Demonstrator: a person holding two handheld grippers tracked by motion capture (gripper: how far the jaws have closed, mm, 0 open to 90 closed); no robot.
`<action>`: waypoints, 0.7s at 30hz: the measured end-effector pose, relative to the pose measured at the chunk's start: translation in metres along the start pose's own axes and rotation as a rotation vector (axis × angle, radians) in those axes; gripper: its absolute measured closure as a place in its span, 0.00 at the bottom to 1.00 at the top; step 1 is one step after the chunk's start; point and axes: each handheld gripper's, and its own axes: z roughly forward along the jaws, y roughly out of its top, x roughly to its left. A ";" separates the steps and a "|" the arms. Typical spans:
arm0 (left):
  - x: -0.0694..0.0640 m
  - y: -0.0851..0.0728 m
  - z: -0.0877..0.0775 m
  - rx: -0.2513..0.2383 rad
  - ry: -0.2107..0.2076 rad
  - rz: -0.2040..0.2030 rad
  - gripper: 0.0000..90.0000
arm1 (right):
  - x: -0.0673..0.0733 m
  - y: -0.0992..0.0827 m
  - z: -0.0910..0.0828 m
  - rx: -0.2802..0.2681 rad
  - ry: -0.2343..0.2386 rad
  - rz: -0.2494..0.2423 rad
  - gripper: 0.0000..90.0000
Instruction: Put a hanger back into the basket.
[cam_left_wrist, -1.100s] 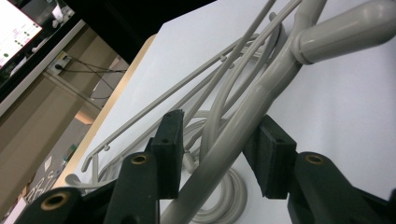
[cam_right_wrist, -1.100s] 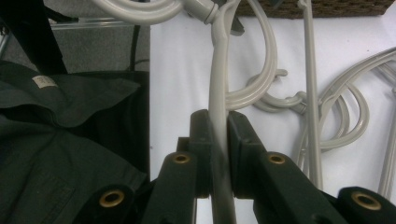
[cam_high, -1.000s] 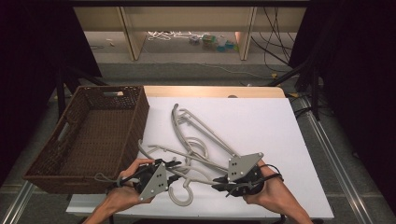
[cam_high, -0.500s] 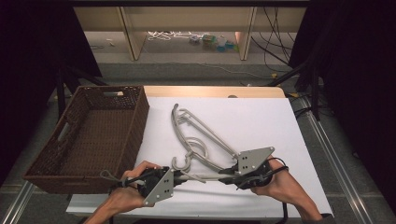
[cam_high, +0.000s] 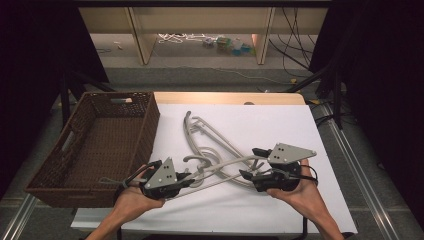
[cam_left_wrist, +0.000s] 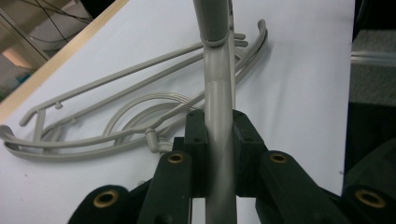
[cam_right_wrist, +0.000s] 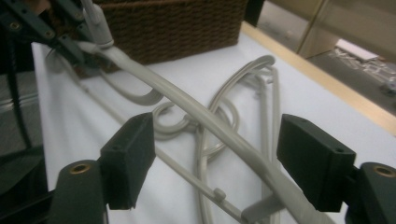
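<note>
A grey plastic hanger (cam_high: 225, 165) is held just above the white table between my two grippers. My left gripper (cam_high: 192, 179) is shut on one end of it; in the left gripper view the pads (cam_left_wrist: 196, 140) press on the grey bar (cam_left_wrist: 218, 116) either side. My right gripper (cam_high: 249, 162) is open. Its jaws have just been opening, and the hanger's arm (cam_right_wrist: 210, 121) runs between them without touching either pad (cam_right_wrist: 128, 158). Two more grey hangers (cam_high: 205, 132) lie tangled on the table behind it.
A brown wicker basket (cam_high: 75, 150) stands at the table's left edge, close to my left hand, and it also shows in the right gripper view as the basket (cam_right_wrist: 177, 23). The white tabletop (cam_high: 280, 125) ends at a wooden strip at the back. Shelves and cables lie beyond.
My right gripper's jaws have opened off the hanger's arm, and that hand has shifted a little to the right. The left gripper stays closed on the hanger's other end.
</note>
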 end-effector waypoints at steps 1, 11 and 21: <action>0.001 -0.001 -0.001 -0.019 -0.001 -0.042 0.88 | 0.000 -0.001 0.000 -0.003 -0.011 0.001 0.27; 0.025 -0.004 -0.028 -0.146 -0.010 -0.269 0.88 | 0.013 -0.006 -0.007 -0.073 -0.064 -0.016 0.23; 0.041 0.008 -0.053 -0.214 -0.036 -0.395 0.88 | 0.020 -0.024 -0.010 -0.138 -0.101 0.036 0.22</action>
